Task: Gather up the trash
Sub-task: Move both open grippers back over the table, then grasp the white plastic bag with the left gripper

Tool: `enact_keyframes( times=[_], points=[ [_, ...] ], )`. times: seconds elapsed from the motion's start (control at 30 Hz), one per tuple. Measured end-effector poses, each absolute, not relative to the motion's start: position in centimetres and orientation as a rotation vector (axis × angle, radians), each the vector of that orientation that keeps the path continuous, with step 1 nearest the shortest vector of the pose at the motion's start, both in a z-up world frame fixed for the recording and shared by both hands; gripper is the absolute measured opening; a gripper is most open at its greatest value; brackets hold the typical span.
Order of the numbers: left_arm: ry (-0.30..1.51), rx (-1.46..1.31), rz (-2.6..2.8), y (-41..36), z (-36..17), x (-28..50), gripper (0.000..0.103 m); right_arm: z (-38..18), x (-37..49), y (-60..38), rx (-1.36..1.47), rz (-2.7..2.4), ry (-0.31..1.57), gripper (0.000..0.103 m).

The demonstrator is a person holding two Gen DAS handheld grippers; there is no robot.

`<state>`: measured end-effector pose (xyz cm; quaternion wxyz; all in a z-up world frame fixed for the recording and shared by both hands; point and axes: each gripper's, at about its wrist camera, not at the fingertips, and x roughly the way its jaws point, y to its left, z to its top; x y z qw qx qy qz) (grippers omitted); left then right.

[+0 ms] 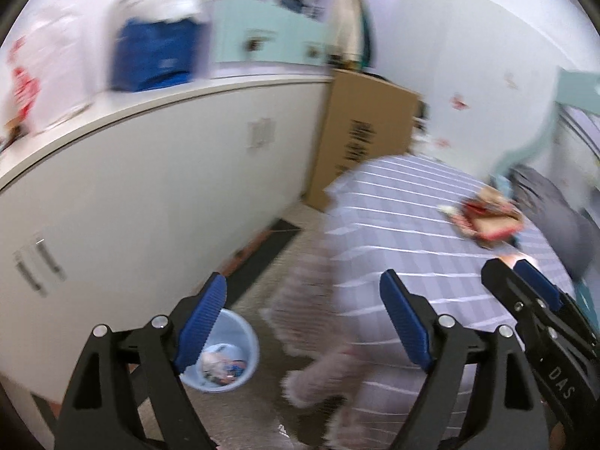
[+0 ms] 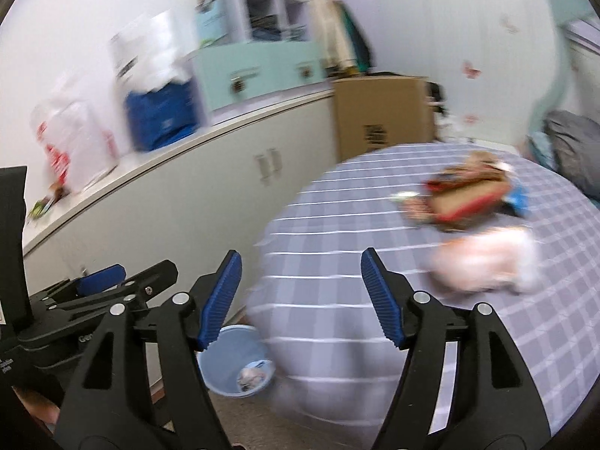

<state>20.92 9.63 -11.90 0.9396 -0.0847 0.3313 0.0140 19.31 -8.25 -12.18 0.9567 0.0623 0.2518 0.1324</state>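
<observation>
A pale blue bin [image 1: 225, 352] with some trash inside stands on the floor beside the bed; it also shows in the right wrist view [image 2: 236, 363]. A pile of wrappers and paper trash [image 2: 468, 191] lies on the checked bedspread [image 2: 337, 262], with a blurred pinkish-white crumpled piece [image 2: 487, 262] nearer. The pile also shows in the left wrist view [image 1: 487, 217]. My left gripper [image 1: 303, 318] is open and empty above the bin and bed edge. My right gripper [image 2: 300, 292] is open and empty over the bed's near edge. Both views are motion-blurred.
A long white cabinet [image 1: 150, 187] runs along the left, with a blue crate [image 1: 157, 56] and plastic bags on top. A cardboard box [image 1: 360, 131] stands at the cabinet's end. A grey pillow [image 2: 573, 142] lies at the bed's far right. A dark mat [image 1: 270, 251] lies on the floor.
</observation>
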Motion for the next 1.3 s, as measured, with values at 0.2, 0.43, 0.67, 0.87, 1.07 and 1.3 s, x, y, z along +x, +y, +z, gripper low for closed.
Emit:
enact_keyframes(
  times=[0.2,0.43,0.67,0.87,1.07,1.3],
  points=[
    [0.702,-0.090,-0.163,0.3,-12.2,22.6,0.083,-12.4,18.0,-18.0,0.216,0.107,0.501,0.070],
    [0.697,0.101,-0.311,-8.5,-13.3,25.2,0.083,-13.6,17.6,-25.6,0.317,0.003,0.512,0.072],
    [0.683,0.260,-0.357,-13.4,-14.1,26.8,0.083,-14.6,18.6,-28.3,0.375,-0.004,0.541,0.073],
    [0.731,0.301,-0.353,-14.7,-14.8,28.7,0.052,-15.0,20.3,-28.4,0.388,0.024,0.582,0.073],
    [0.739,0.168,-0.339,-11.2,-14.0,28.3,0.037,-14.4,20.9,-27.1,0.367,0.057,0.586,0.073],
    [0.675,-0.064,-0.160,-2.1,-11.8,27.8,0.036,-13.2,22.7,-22.5,0.275,0.164,0.608,0.073]
  ],
)
